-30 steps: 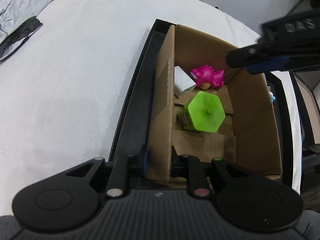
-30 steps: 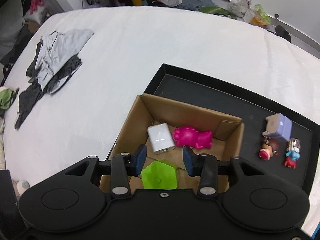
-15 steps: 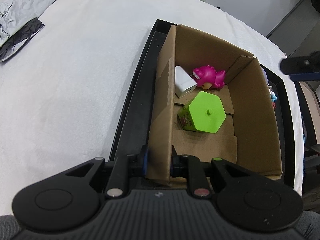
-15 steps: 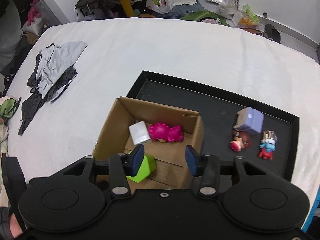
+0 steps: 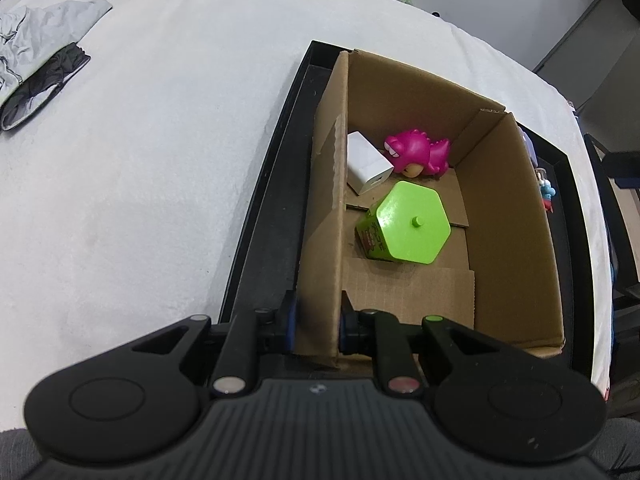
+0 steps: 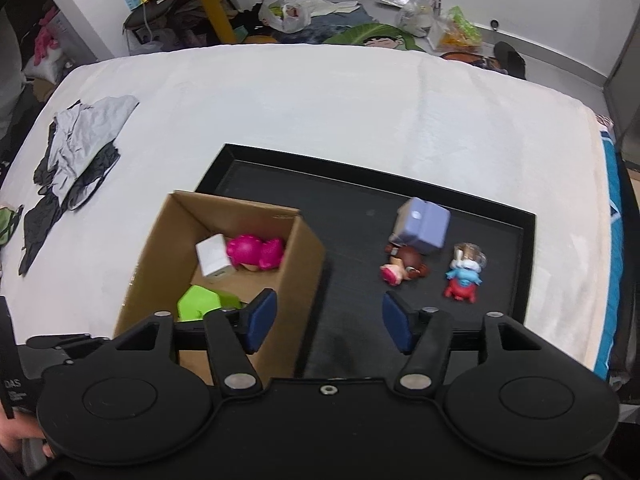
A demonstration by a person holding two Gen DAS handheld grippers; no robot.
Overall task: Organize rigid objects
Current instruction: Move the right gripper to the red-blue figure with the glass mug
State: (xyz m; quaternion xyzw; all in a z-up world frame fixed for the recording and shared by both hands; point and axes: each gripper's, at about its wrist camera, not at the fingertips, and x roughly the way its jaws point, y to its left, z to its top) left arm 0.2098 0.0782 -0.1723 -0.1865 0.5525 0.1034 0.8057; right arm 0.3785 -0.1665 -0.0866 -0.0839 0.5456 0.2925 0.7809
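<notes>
Step in hand: the right gripper (image 6: 329,322) is hanging over the bare floor of the black tray (image 6: 360,200), between the cardboard box (image 6: 308,256) and the loose toys, so the next pick seems to be starting
Right jaws: opening, nothing lying between them
Left gripper (image 5: 316,320): clamping the near wall of the box, one pad inside and one outside, steadying it
Already boxed: green hexagonal tub (image 5: 408,228), white charger block (image 5: 366,162) and pink dinosaur (image 5: 420,152) are sitting on the box floor
Waiting on the tray: lilac cube (image 6: 422,226), brown-haired doll (image 6: 404,268) touching it, blue-and-red figure (image 6: 462,280) just beside
Next move, as I judge it: reaching ahead and right to one toy with the jaws spreading wider; the cube is looking widest
Crowding: cube and doll are touching, so closing on one may be nudging the other
Edges: the tray's raised rim is running just beyond the figure; the box's right wall is standing beside the left pad
Open room: free tray floor under the gripper, and space remaining in the box's near half
</notes>
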